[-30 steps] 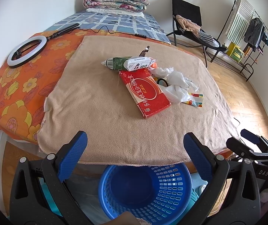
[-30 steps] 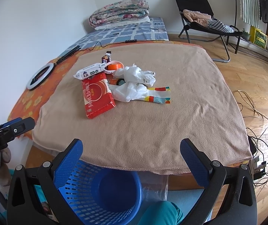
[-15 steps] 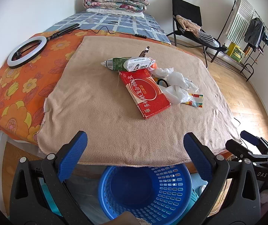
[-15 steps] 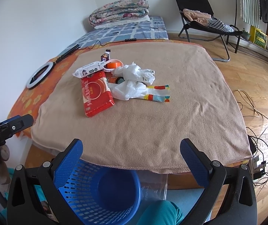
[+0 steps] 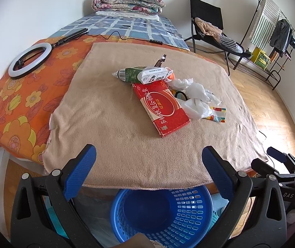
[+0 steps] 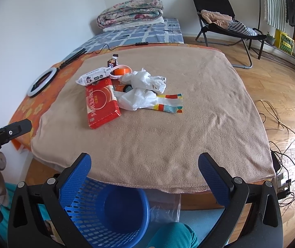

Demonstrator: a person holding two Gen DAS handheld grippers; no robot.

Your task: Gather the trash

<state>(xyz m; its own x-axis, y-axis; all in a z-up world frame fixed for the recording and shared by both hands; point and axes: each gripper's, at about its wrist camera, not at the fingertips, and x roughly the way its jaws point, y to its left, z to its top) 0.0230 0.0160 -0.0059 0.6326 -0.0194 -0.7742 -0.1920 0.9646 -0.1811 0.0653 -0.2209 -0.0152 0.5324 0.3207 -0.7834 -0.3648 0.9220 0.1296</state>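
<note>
A pile of trash lies on the tan blanket [image 5: 110, 124]: a red flat box [image 5: 161, 108], a white wipes pack [image 5: 154, 77] on a green packet [image 5: 127, 74], crumpled white plastic bags [image 5: 197, 97], a colourful wrapper [image 5: 216, 114] and a small dark wrapper [image 5: 161, 61]. The right wrist view shows the same red box [image 6: 101, 104], bags [image 6: 141, 91], an orange tape roll [image 6: 120, 71] and the colourful wrapper [image 6: 169, 103]. A blue basket [image 5: 162, 212] stands on the floor below the blanket's near edge. My left gripper [image 5: 148, 161] and right gripper [image 6: 144, 163] are open and empty, held over the near edge.
A ring light [image 5: 30, 61] lies on the orange flowered bedspread [image 5: 13, 103] at left. Folded quilts [image 5: 127, 4] lie at the far end. A black folding chair [image 5: 209, 24] and a clothes rack [image 5: 275, 31] stand at right. Cables [image 6: 279, 124] run over the wooden floor.
Both grippers have moved slightly forward toward the bed; the trash pile looks a little nearer. Nothing has been picked up.
</note>
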